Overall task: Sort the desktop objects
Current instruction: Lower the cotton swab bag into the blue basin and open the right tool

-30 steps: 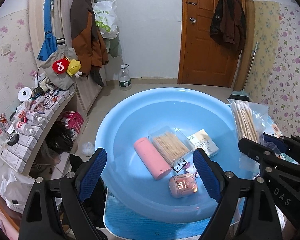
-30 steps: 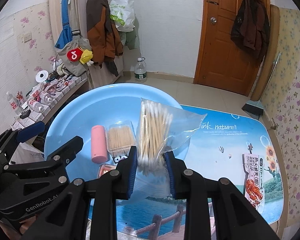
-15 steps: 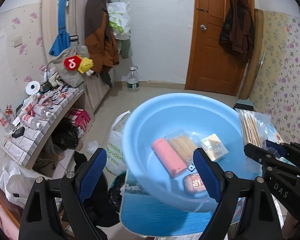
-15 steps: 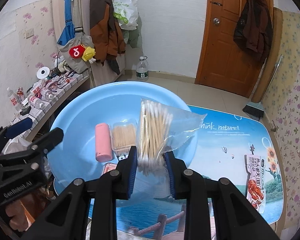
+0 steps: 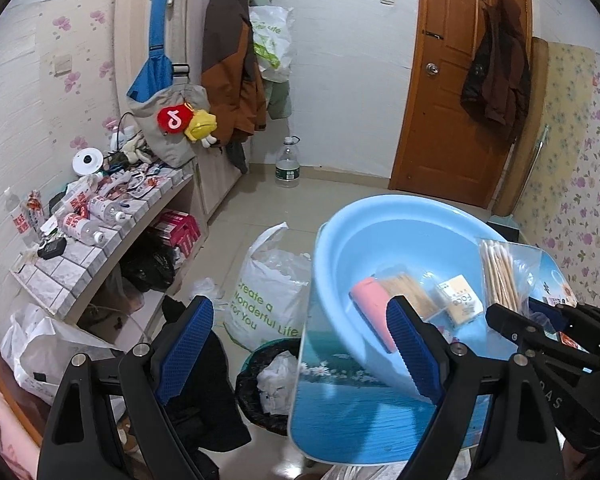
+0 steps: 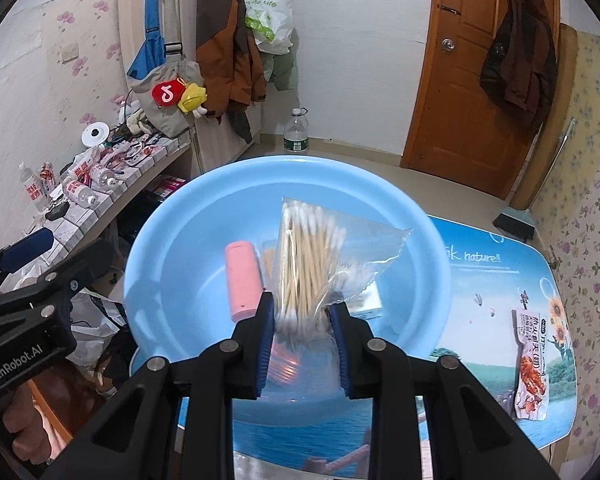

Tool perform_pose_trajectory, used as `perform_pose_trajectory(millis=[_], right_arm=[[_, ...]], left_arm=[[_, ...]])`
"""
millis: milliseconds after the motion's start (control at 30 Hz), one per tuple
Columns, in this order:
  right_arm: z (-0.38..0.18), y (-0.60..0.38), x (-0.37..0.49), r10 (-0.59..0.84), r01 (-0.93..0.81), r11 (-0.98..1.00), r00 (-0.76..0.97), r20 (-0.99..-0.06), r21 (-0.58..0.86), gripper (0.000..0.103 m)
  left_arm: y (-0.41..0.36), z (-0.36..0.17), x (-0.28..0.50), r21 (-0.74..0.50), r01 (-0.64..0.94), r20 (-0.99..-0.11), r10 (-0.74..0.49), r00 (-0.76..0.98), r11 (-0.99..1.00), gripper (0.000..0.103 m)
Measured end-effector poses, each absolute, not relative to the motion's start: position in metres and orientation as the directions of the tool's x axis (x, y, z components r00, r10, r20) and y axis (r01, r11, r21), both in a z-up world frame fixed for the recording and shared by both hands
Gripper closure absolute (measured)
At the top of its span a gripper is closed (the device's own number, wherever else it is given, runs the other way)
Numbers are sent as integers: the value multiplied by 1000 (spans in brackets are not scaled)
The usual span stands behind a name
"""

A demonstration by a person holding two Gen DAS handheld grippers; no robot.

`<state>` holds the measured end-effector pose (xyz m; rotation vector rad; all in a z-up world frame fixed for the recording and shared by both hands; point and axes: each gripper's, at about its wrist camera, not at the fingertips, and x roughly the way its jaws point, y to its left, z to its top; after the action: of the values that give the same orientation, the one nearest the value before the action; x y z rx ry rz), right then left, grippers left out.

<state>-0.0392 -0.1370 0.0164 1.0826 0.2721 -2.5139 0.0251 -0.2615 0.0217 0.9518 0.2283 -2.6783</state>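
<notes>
My right gripper [image 6: 302, 332] is shut on a clear bag of cotton swabs [image 6: 312, 264], held upright over the blue basin [image 6: 172, 264]. Inside the basin lie a pink cylinder [image 6: 242, 280], a clear box of toothpicks [image 5: 410, 292] and a small white and orange box [image 5: 458, 304]. The swab bag [image 5: 500, 276] shows at the right of the left wrist view. My left gripper [image 5: 296, 354] stands open and empty past the table's left edge, over the floor and a bin. In the right wrist view the left gripper [image 6: 32, 272] shows at the far left.
A snack packet [image 6: 532, 360] lies on the picture-printed table [image 6: 496, 276] at the right. Left of the table stand a black-lined bin [image 5: 268, 384], a white plastic bag [image 5: 268, 300] and a tiled shelf [image 5: 100, 248] crowded with bottles.
My left gripper has swung left, off the basin and out over the floor. My right gripper has carried the swab bag further over the basin's middle.
</notes>
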Motion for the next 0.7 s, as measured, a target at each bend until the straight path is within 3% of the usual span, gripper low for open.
perform_pose_trajectory(millis=[700], right_arm=[[5, -160, -43, -243, 405, -913, -622, -744, -40, 75]], left_arm=[[-279, 17, 29, -57, 344, -640, -230, -733, -937, 15]])
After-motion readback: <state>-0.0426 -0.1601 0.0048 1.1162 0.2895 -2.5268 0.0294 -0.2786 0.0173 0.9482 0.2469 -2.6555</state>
